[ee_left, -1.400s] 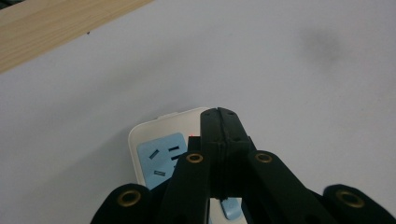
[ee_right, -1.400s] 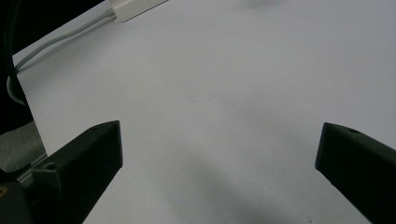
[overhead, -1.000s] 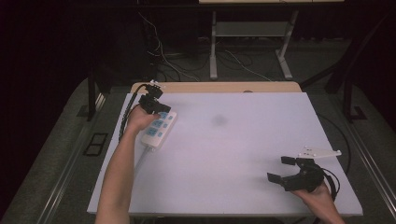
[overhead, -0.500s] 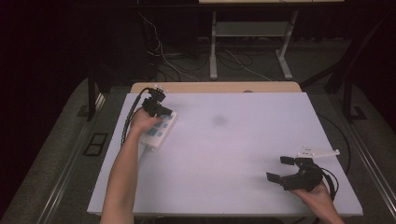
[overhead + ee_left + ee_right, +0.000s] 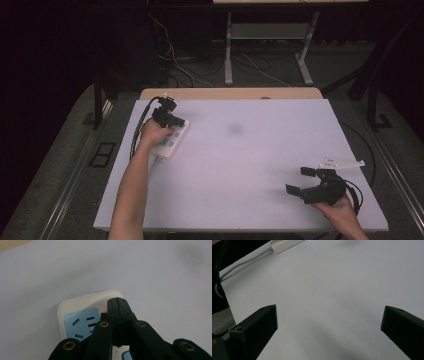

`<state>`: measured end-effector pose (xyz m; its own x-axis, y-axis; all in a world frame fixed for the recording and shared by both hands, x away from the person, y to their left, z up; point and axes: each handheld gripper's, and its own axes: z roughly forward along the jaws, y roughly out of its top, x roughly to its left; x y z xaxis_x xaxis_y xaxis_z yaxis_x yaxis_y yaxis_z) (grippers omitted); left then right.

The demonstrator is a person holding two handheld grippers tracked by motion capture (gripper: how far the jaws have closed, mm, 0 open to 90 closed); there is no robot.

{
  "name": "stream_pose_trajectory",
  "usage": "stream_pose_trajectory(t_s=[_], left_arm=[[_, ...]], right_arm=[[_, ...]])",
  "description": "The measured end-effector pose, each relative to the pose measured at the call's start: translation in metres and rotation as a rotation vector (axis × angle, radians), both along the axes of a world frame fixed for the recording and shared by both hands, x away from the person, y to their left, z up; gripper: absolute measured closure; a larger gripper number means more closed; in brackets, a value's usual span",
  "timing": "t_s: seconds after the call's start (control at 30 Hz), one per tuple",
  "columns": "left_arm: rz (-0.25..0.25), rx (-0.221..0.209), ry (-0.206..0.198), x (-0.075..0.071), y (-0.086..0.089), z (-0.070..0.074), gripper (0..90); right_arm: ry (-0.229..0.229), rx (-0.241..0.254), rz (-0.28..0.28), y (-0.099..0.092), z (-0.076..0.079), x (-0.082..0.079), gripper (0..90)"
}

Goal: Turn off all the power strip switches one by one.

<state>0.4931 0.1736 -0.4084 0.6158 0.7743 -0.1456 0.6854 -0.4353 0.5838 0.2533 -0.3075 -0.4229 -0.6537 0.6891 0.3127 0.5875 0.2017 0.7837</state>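
1. The white power strip (image 5: 171,141) with blue socket panels lies on the white desk (image 5: 250,165) toward 10 o'clock in the high view, its grey cord (image 5: 244,263) trailing off the desk's near-left edge in the right hand-held gripper's view.
2. The left hand-held gripper (image 5: 117,302) has its jaws pressed together, nothing between them, and their joined tip sits over the strip's far end, just beside a small lit red indicator light (image 5: 103,309) and at about 3 o'clock from a blue socket panel (image 5: 82,325). Whether the tip actually touches the strip cannot be told.
3. The step in hand looks like pressing the strip's switch with the closed tip. To do it well, the tip should come straight down on the button, not slide onto the socket holes, and the jaws should stay closed so they act as one firm finger.
4. The strip is light and may skid on the smooth desk; a short vertical push is likely safer than a slanted one.
5. The right hand-held gripper (image 5: 309,186) rests near 4 o'clock, jaws spread wide and empty, well apart from the strip.
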Motion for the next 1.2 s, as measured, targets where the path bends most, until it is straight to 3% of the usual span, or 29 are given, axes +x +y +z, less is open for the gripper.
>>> stream_pose_trajectory(t_s=[0.2,0.37,0.47,0.63,0.8,0.93,1.2], left_arm=[[-0.005,0.034,-0.009,-0.0004,-0.0046,0.0016,89.6],[0.013,0.030,0.001,-0.0007,-0.0043,0.0014,89.7],[0.015,0.060,-0.003,-0.0013,-0.0084,0.0019,89.9],[0.025,0.037,-0.001,-0.0016,-0.0060,0.0007,89.8],[0.027,0.041,-0.003,-0.0020,-0.0064,0.0009,89.8],[0.048,0.008,0.002,-0.0026,-0.0037,-0.0006,89.7],[0.071,0.009,0.012,-0.0026,-0.0049,0.0002,89.7]], right_arm=[[0.000,-0.001,0.001,0.0000,-0.0001,0.0002,0.5],[0.001,-0.003,0.001,0.0000,-0.0002,0.0000,0.5],[0.001,-0.004,0.002,0.0002,-0.0003,0.0000,0.5],[0.000,-0.006,0.005,0.0001,-0.0001,0.0001,0.5],[-0.006,-0.005,0.001,-0.0009,0.0005,0.0000,0.5],[-0.004,-0.007,0.002,-0.0004,0.0004,0.0001,0.5],[-0.009,-0.003,-0.001,-0.0014,0.0012,-0.0004,0.5]])
